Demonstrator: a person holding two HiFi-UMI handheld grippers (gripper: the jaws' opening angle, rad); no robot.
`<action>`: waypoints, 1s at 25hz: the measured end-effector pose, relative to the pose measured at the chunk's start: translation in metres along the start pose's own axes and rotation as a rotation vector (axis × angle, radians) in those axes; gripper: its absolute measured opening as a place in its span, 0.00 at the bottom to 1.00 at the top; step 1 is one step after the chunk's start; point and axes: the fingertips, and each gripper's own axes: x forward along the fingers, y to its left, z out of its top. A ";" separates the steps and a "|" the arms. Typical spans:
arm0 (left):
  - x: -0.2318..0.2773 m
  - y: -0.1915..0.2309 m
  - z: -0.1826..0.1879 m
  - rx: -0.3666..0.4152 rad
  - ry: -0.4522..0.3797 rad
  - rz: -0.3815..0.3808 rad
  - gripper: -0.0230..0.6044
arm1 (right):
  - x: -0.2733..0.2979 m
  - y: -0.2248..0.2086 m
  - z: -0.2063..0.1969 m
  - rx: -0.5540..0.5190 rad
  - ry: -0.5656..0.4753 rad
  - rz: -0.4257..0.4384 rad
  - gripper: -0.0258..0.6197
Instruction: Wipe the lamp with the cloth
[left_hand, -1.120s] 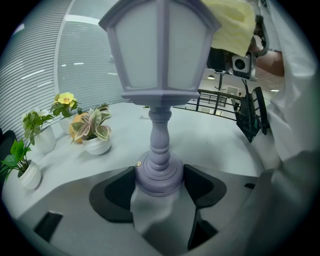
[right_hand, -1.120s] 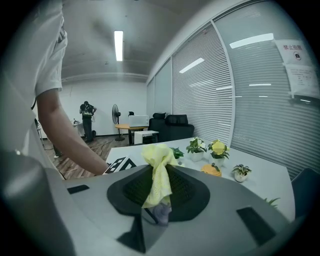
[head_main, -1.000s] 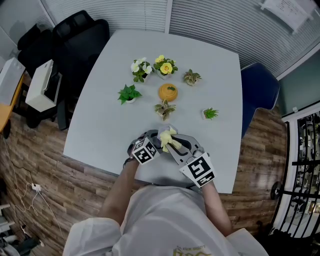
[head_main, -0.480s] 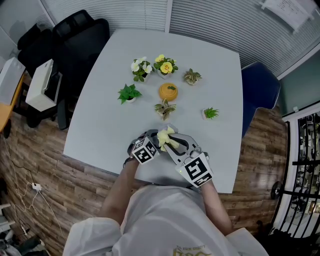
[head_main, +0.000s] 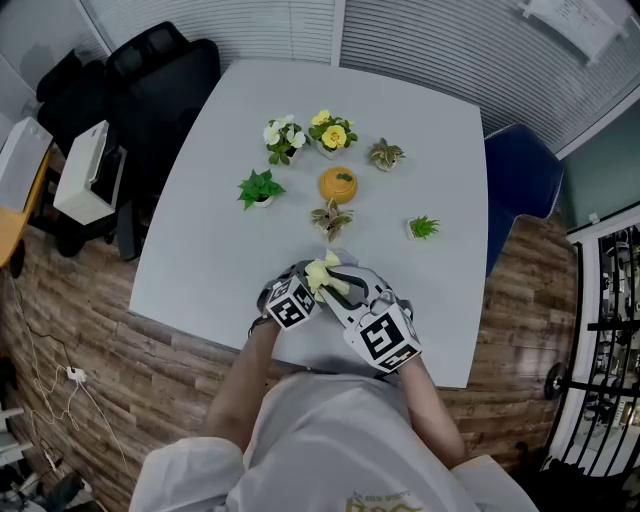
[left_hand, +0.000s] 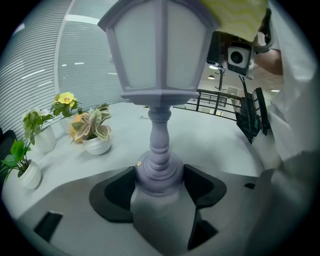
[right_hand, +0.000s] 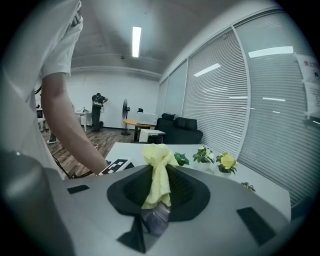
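A pale lilac lantern-style lamp (left_hand: 159, 75) stands upright in the left gripper view. My left gripper (left_hand: 159, 186) is shut on its round base. In the head view the left gripper (head_main: 298, 288) sits near the table's front edge, and the lamp is mostly hidden under the cloth. The yellow cloth (head_main: 322, 274) is bunched in my right gripper (head_main: 346, 291), which is shut on it. The cloth (left_hand: 235, 17) rests against the lamp's top right corner. In the right gripper view the cloth (right_hand: 159, 176) hangs between the pads of the right gripper (right_hand: 158, 197).
Several small potted plants (head_main: 283, 137) and an orange pot (head_main: 337, 184) stand mid-table beyond the lamp; a variegated plant (head_main: 330, 216) is nearest. A black office chair (head_main: 150, 70) is at the left, a blue chair (head_main: 520, 175) at the right. The white table (head_main: 200, 250) ends just behind the grippers.
My right gripper has shifted slightly left and toward the person, dragging the yellow cloth across the lamp's top. The left gripper and lamp have stayed put.
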 end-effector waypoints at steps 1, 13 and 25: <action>0.000 0.000 0.000 0.001 -0.001 0.001 0.54 | 0.002 0.000 0.001 -0.007 0.002 0.002 0.18; 0.002 0.001 0.000 0.003 -0.003 0.003 0.54 | 0.018 -0.012 0.003 0.001 0.012 -0.019 0.18; 0.001 0.001 0.000 0.005 -0.003 0.003 0.54 | 0.023 -0.031 0.002 0.067 0.011 -0.070 0.18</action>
